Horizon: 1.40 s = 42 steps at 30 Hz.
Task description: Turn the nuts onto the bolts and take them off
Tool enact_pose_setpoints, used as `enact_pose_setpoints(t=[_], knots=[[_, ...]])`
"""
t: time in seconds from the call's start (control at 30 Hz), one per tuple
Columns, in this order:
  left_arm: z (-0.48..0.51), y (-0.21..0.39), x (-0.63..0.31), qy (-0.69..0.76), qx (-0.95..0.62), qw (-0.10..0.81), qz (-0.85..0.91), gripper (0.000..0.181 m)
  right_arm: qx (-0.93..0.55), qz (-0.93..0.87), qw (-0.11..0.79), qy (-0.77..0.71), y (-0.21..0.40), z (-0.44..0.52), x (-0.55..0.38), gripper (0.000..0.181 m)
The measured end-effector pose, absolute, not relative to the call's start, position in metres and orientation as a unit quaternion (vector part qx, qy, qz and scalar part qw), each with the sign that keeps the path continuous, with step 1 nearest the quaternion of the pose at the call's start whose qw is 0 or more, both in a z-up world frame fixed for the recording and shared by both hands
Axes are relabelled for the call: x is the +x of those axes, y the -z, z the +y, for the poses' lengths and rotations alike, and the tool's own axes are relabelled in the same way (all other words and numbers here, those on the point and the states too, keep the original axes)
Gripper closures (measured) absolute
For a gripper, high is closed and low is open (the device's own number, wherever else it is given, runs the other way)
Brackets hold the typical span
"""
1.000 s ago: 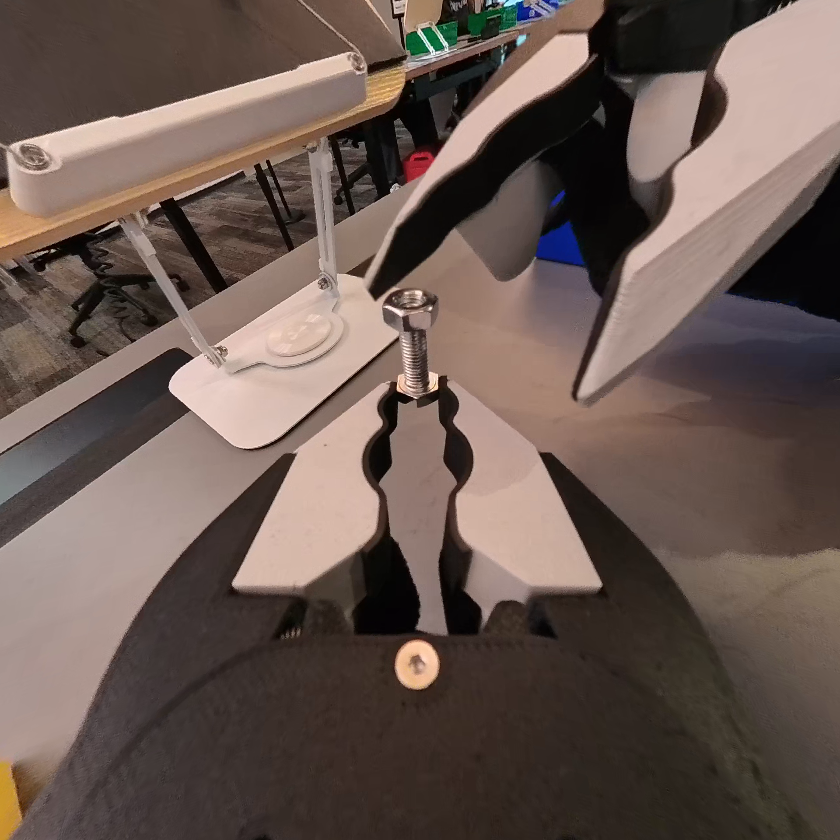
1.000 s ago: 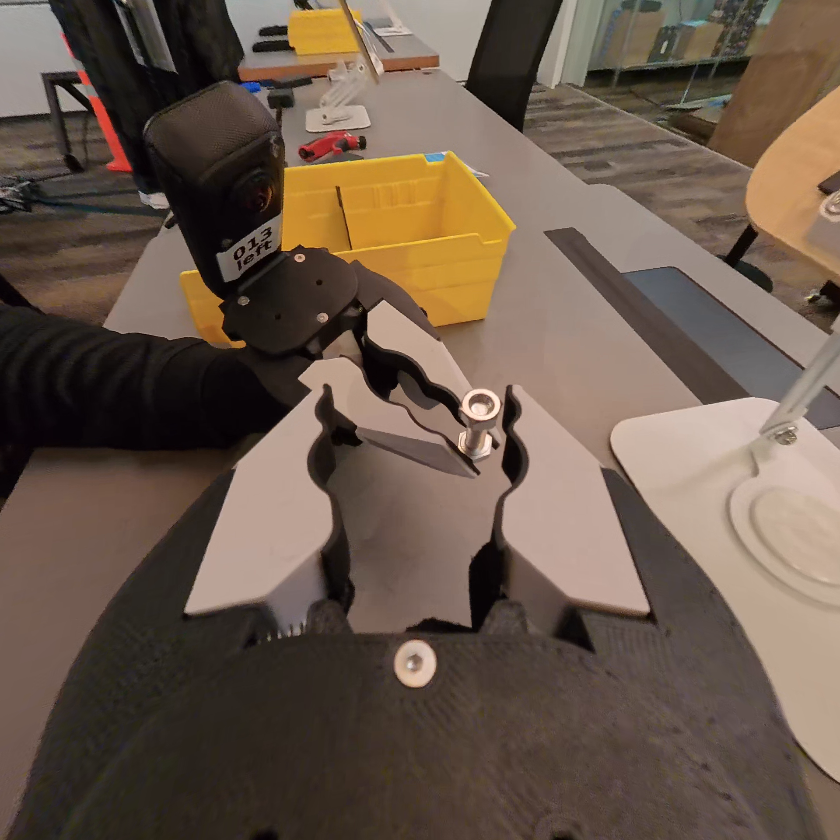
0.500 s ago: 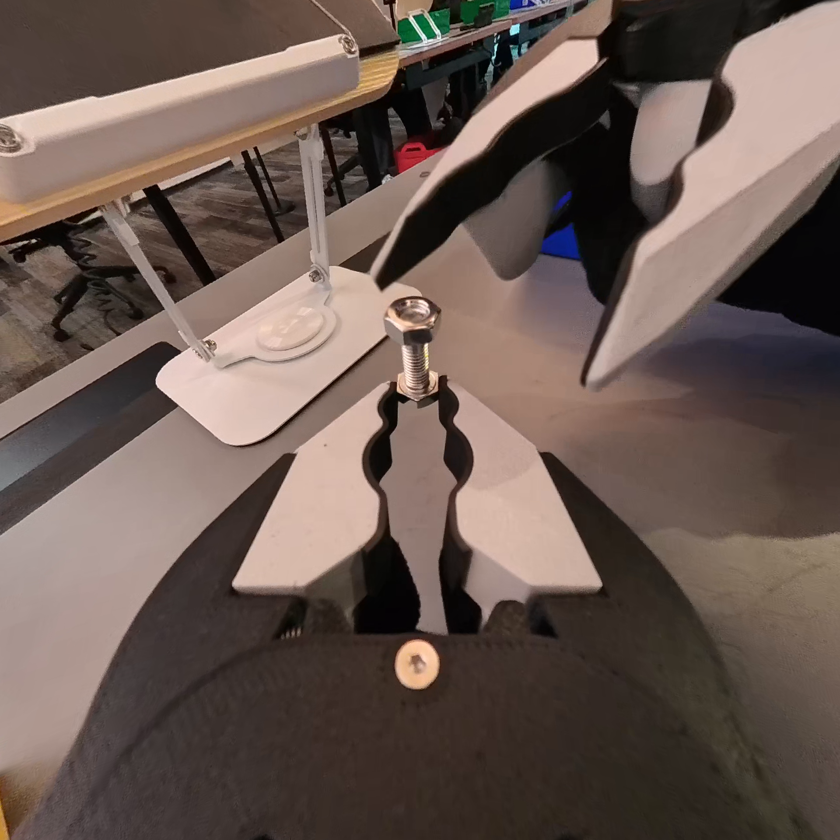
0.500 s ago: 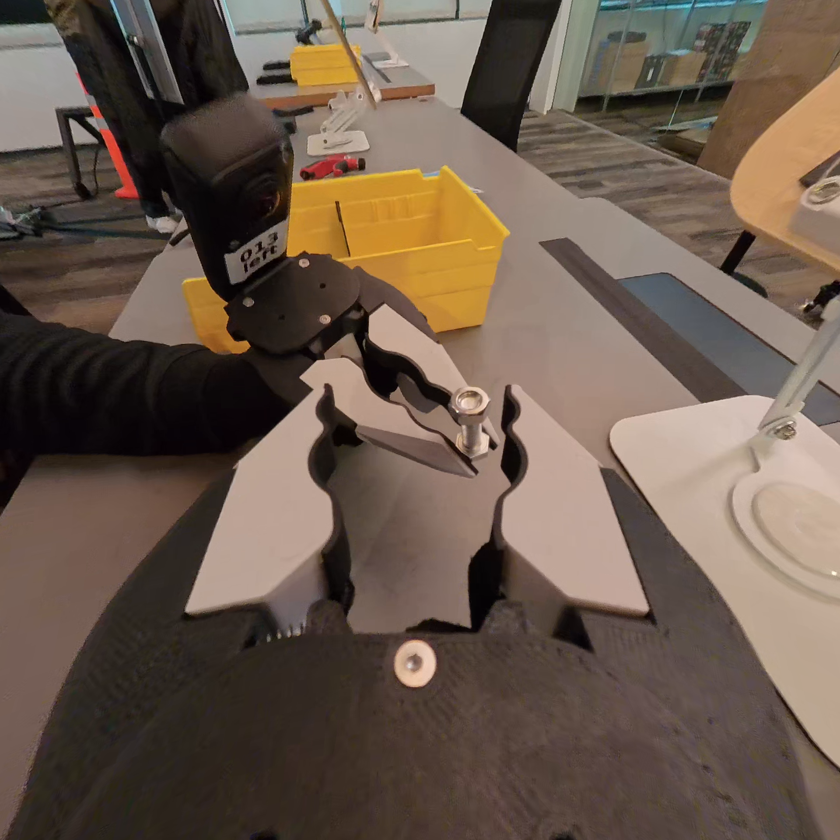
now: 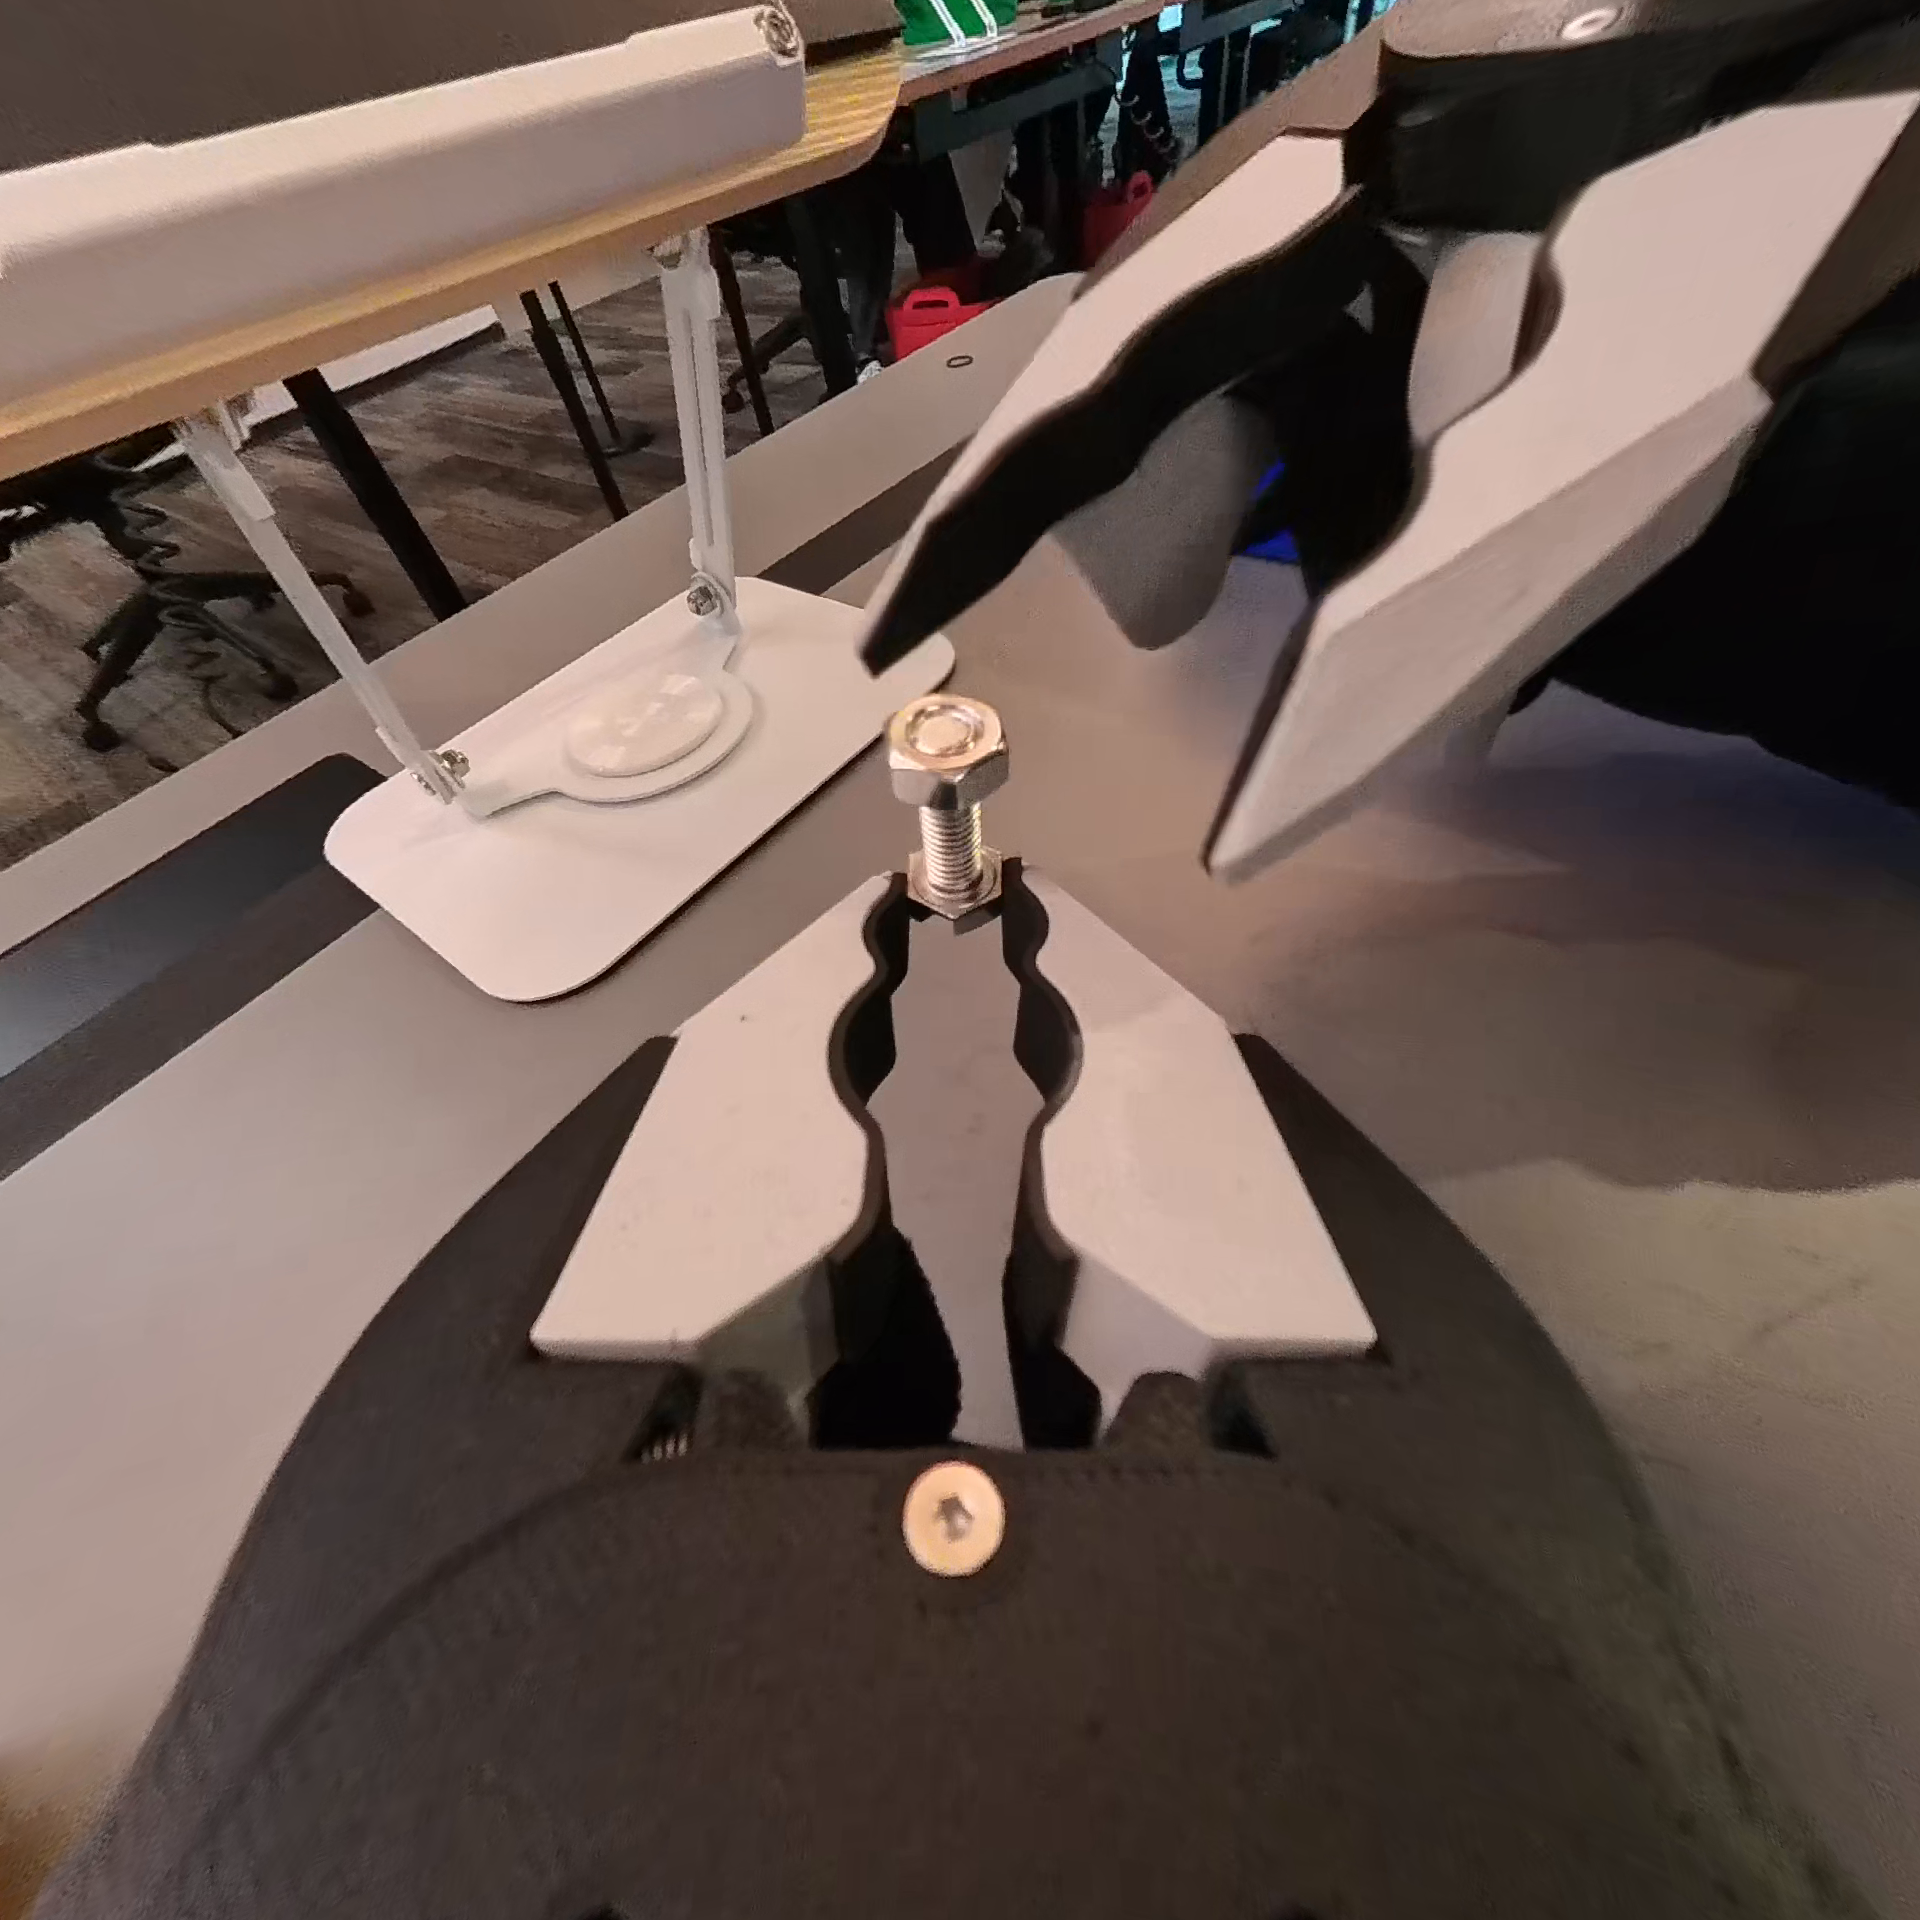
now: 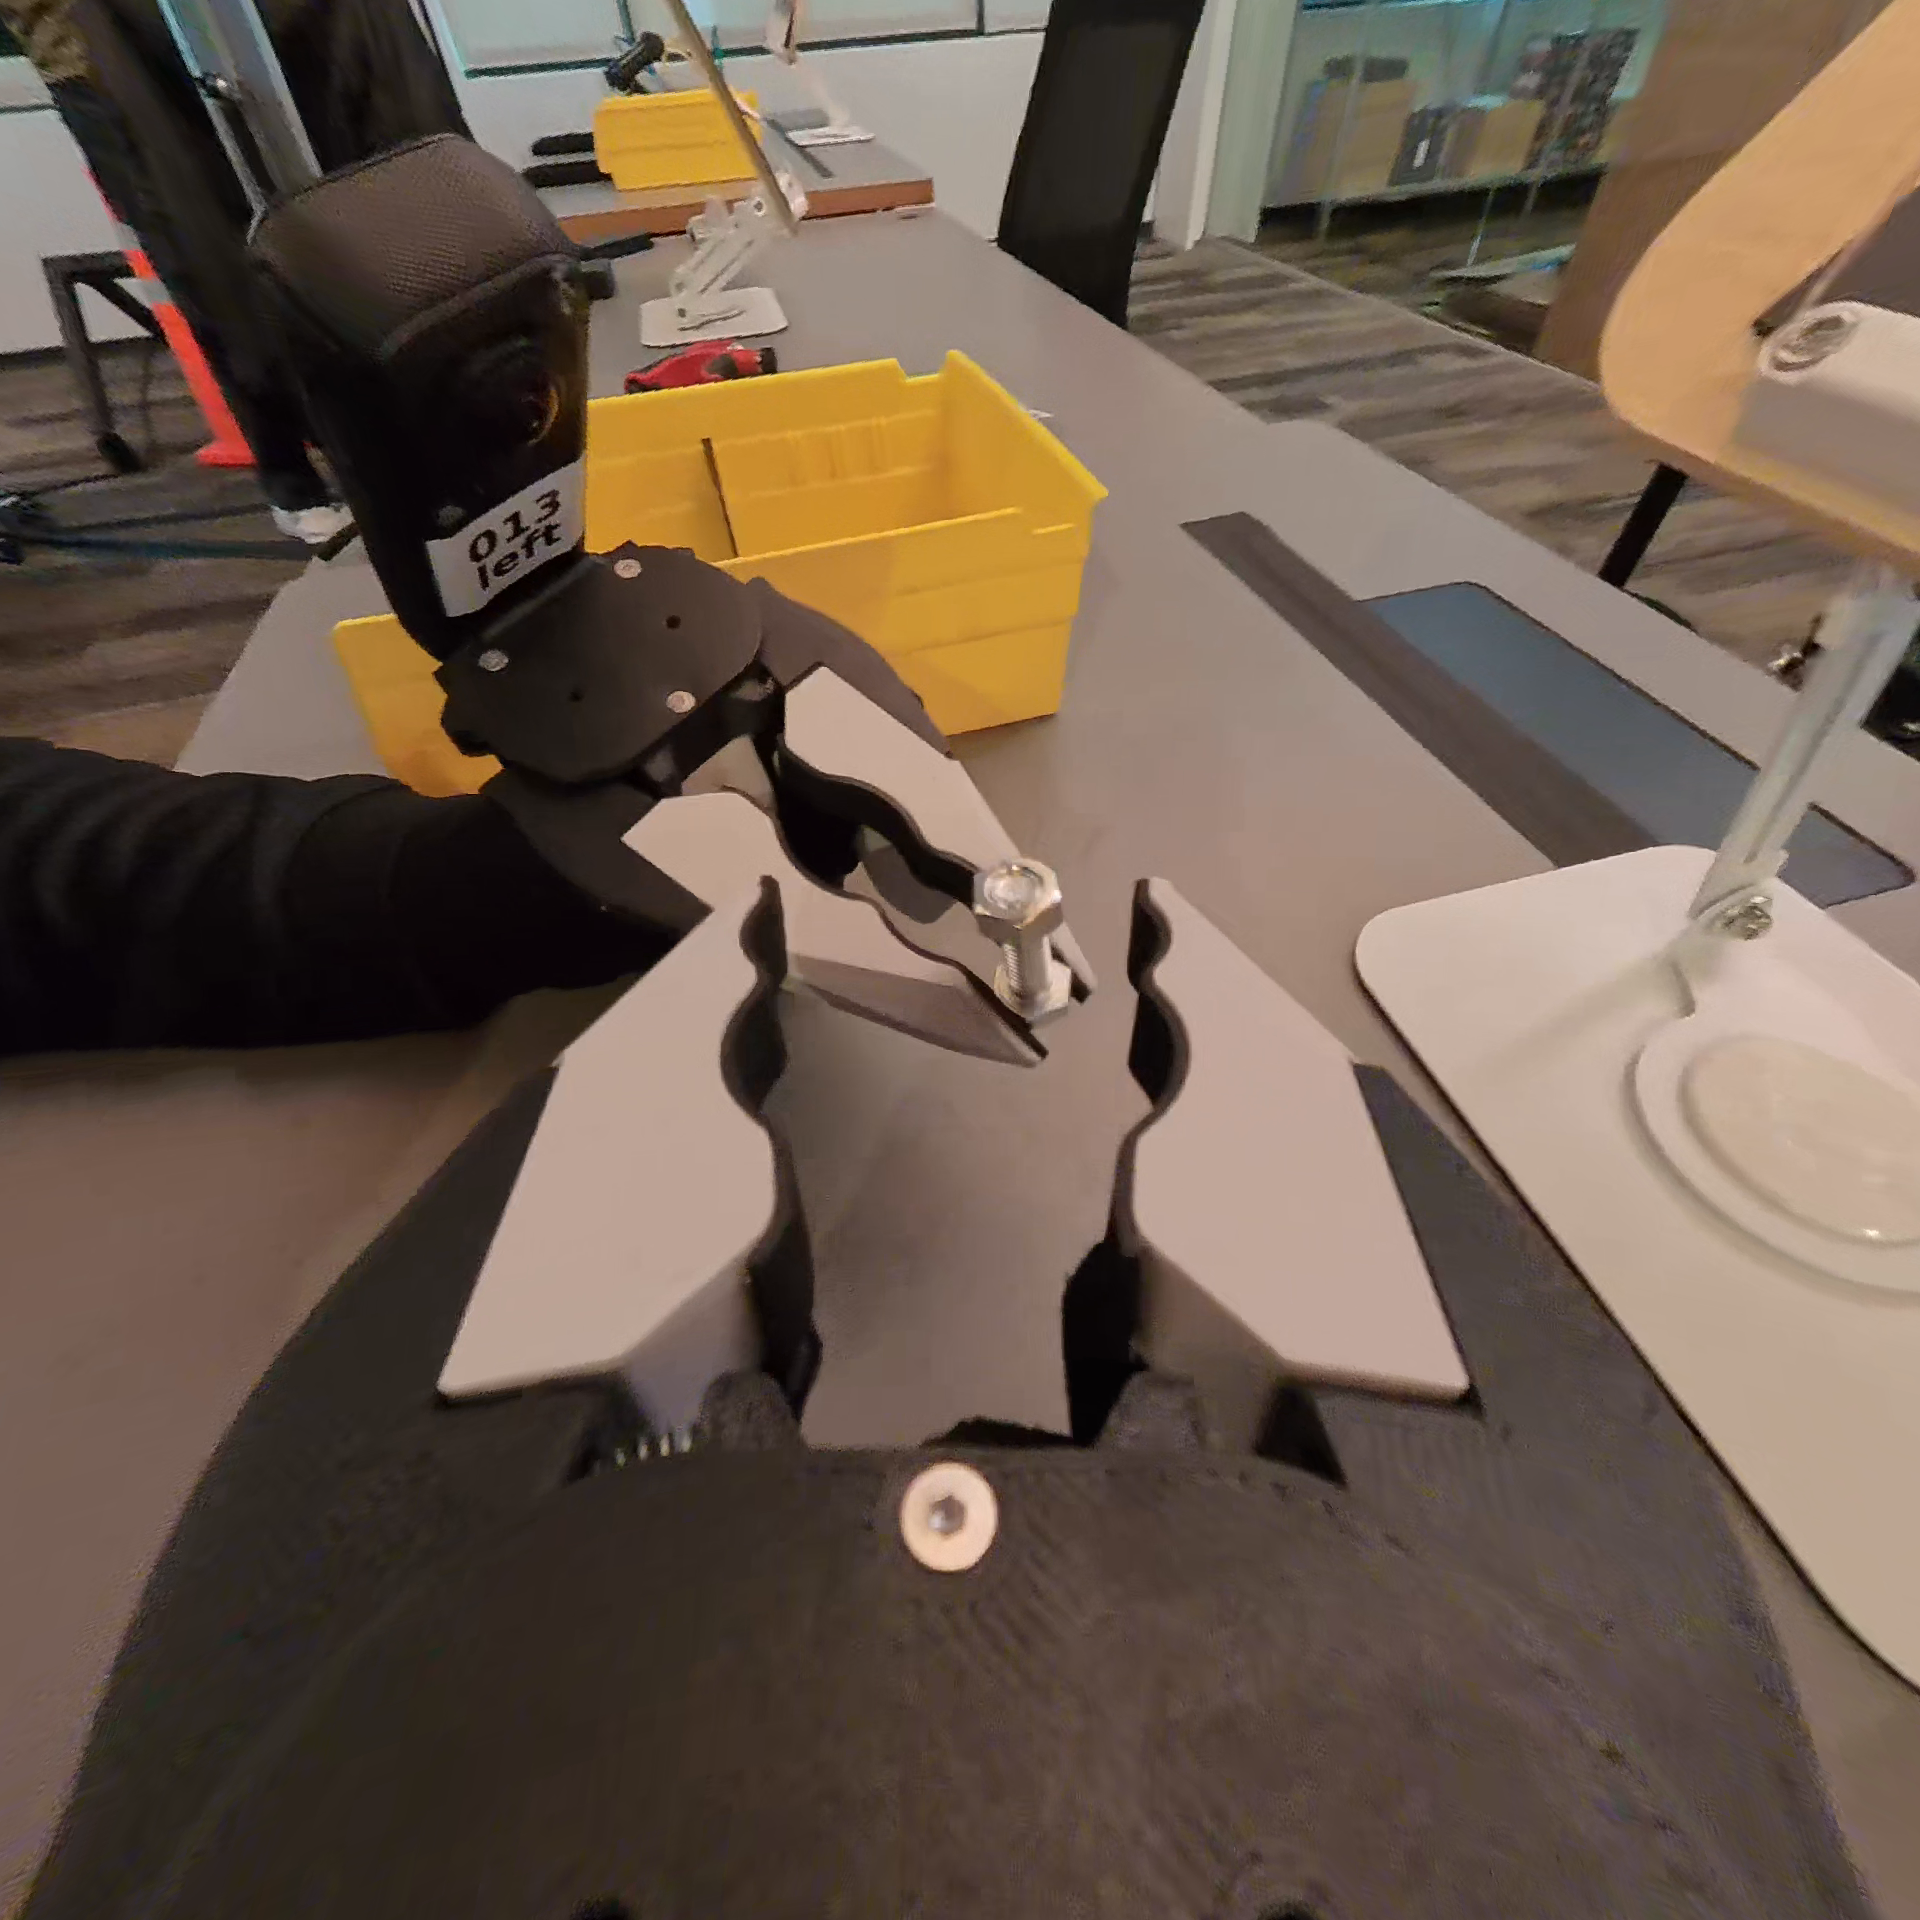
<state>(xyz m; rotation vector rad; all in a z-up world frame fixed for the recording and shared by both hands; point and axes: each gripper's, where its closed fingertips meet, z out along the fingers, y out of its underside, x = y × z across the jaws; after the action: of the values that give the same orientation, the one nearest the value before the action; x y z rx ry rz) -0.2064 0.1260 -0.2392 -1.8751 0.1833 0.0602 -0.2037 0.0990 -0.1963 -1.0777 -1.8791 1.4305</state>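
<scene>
Left gripper point(image 5: 951, 894) fingers clamped on nut point(image 5: 953, 891) of upright bolt point(image 5: 948, 790); right gripper point(image 6: 951, 914) fingers spread wide, flanking bolt head, near yellow bin point(image 6: 935, 582).

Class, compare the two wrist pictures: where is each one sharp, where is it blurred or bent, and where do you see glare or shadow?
Left wrist view: the bolt is sharp with glare on its top, the right gripper is soft and casts a shadow on the table. Right wrist view: the bolt is sharp, the far room blurs, and the wide lens bends the table edges.
</scene>
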Motion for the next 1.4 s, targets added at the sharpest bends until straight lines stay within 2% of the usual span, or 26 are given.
enact_pose_setpoints(t=[0.13,0.17,0.2,0.27,0.3,0.47,0.53,0.6,0.63,0.77,0.87,0.93,0.97,1.07,1.13,1.2,1.23,1.37,1.4], knots=[[0.125,0.240,-0.209,-0.023,-0.806,0.587,0.071,0.166,-0.391,-0.717,0.245,-0.523,0.204,0.088,-0.199,0.125],[0.125,0.240,-0.210,-0.022,-0.806,0.588,0.067,0.166,-0.386,-0.722,0.233,-0.525,0.205,0.087,-0.193,0.148],[0.125,0.239,-0.211,-0.020,-0.805,0.589,0.064,0.166,-0.367,-0.733,0.208,-0.534,0.205,0.080,-0.184,0.181],[0.125,0.239,-0.212,-0.017,-0.805,0.589,0.063,0.166,-0.362,-0.731,0.202,-0.542,0.202,0.081,-0.180,0.180],[0.125,0.240,-0.211,-0.018,-0.806,0.588,0.064,0.166,-0.368,-0.727,0.207,-0.541,0.201,0.083,-0.182,0.174],[0.127,0.242,-0.207,-0.020,-0.809,0.582,0.074,0.166,-0.378,-0.705,0.281,-0.530,0.195,0.094,-0.200,0.108],[0.127,0.242,-0.208,-0.020,-0.809,0.582,0.073,0.166,-0.372,-0.714,0.274,-0.526,0.200,0.088,-0.200,0.112],[0.126,0.244,-0.210,-0.019,-0.812,0.579,0.069,0.166,-0.380,-0.725,0.245,-0.519,0.208,0.084,-0.194,0.127],[0.126,0.244,-0.210,-0.018,-0.811,0.581,0.067,0.166,-0.357,-0.739,0.215,-0.529,0.208,0.075,-0.184,0.181],[0.126,0.243,-0.210,-0.015,-0.811,0.581,0.066,0.166,-0.339,-0.743,0.207,-0.539,0.204,0.072,-0.176,0.178],[0.127,0.245,-0.209,-0.016,-0.813,0.578,0.070,0.166,-0.357,-0.724,0.253,-0.534,0.200,0.081,-0.188,0.144],[0.127,0.245,-0.208,-0.016,-0.813,0.578,0.072,0.166,-0.369,-0.712,0.291,-0.522,0.198,0.089,-0.197,0.113],[0.127,0.245,-0.208,-0.016,-0.813,0.578,0.072,0.166,-0.368,-0.713,0.290,-0.522,0.199,0.088,-0.199,0.112],[0.127,0.245,-0.209,-0.016,-0.813,0.577,0.071,0.166,-0.367,-0.726,0.264,-0.519,0.210,0.082,-0.196,0.120],[0.126,0.244,-0.209,-0.016,-0.813,0.579,0.069,0.166,-0.335,-0.746,0.211,-0.535,0.210,0.068,-0.177,0.181],[0.126,0.244,-0.210,-0.013,-0.812,0.579,0.067,0.166,-0.326,-0.746,0.205,-0.543,0.207,0.066,-0.172,0.181],[0.126,0.245,-0.210,-0.013,-0.813,0.579,0.068,0.166,-0.331,-0.743,0.212,-0.542,0.207,0.068,-0.173,0.178],[0.127,0.246,-0.207,-0.015,-0.814,0.576,0.074,0.166,-0.364,-0.720,0.262,-0.530,0.204,0.082,-0.191,0.127],[0.127,0.245,-0.207,-0.014,-0.814,0.576,0.075,0.166,-0.365,-0.717,0.271,-0.529,0.204,0.083,-0.194,0.118]])
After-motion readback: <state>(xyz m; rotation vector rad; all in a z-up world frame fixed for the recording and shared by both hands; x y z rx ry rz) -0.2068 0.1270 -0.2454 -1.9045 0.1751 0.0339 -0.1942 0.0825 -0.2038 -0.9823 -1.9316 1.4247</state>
